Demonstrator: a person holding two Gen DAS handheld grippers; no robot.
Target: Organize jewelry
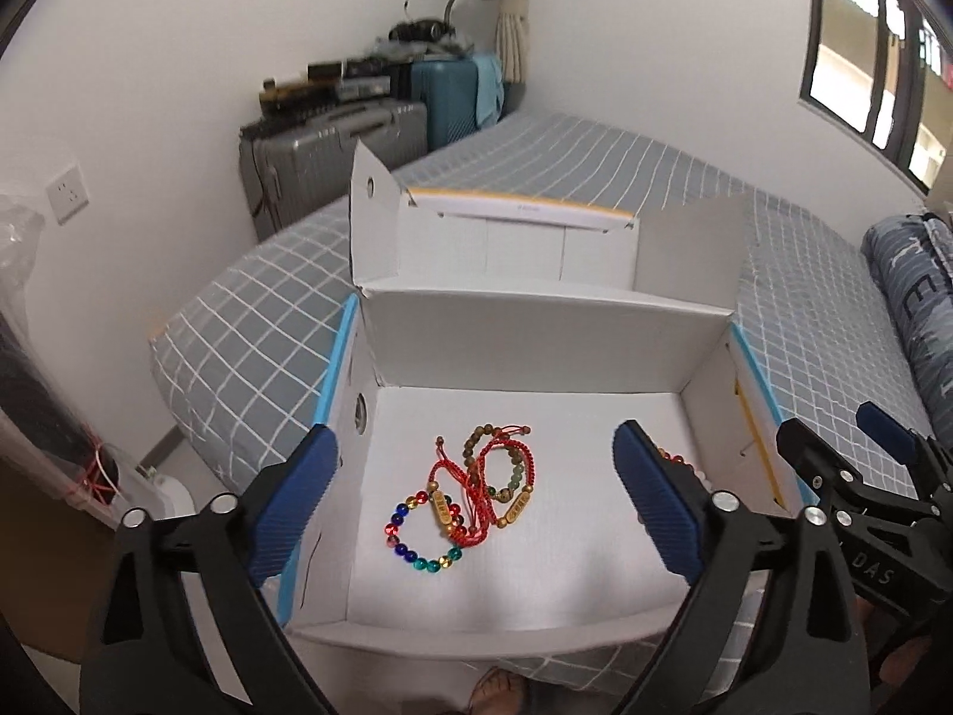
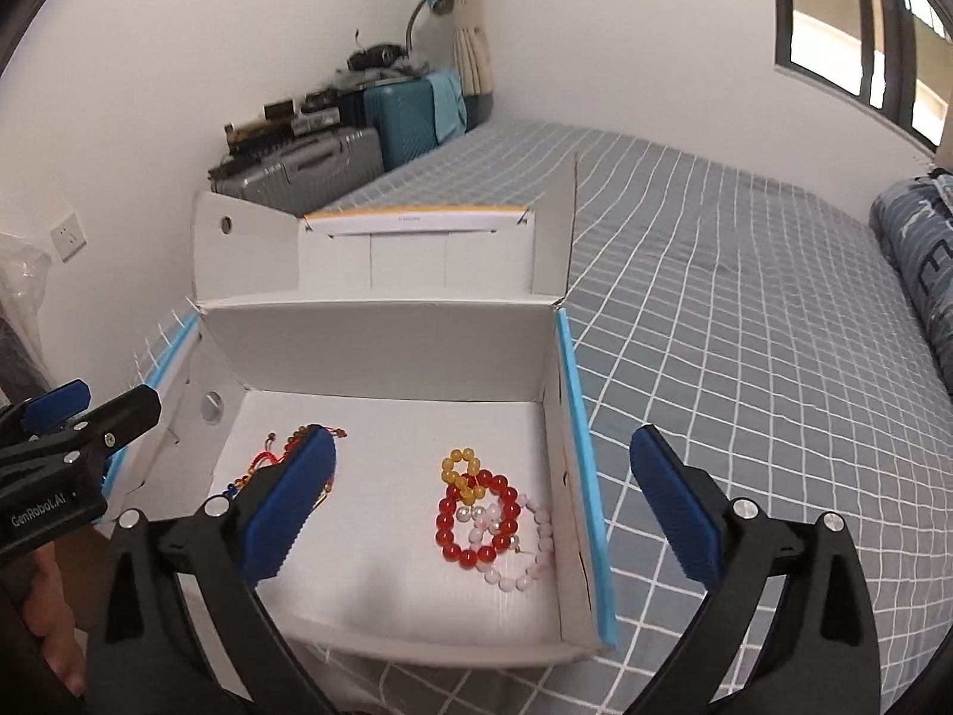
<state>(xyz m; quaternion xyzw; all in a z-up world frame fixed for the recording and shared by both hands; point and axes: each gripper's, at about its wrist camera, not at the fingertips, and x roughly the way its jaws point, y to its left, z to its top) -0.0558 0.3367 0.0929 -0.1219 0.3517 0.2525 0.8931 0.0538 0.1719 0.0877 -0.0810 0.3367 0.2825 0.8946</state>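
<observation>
Grey checked bedding (image 2: 744, 298) carries the white box (image 1: 536, 328), suitcases (image 1: 333, 143) against my far wall. Both my left gripper (image 1: 476, 512) and right gripper (image 2: 482, 506) gape empty above bracelets (image 2: 494, 512) lying inside.

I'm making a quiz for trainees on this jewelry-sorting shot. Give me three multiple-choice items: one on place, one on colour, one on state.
1. Where do the bracelets lie?
A. on the checked bedsheet
B. inside the open white cardboard box
C. on a suitcase

2. What colour is the large round-bead bracelet in the right-hand pile?
A. red
B. black
C. green

3. How do the left gripper and the right gripper stand?
A. both shut on beads
B. one shut
C. both open, holding nothing

Answers: 1 B, both piles rest on the box floor. 2 A, its beads are glossy red. 3 C, the blue pads stand wide apart and bare.
</observation>
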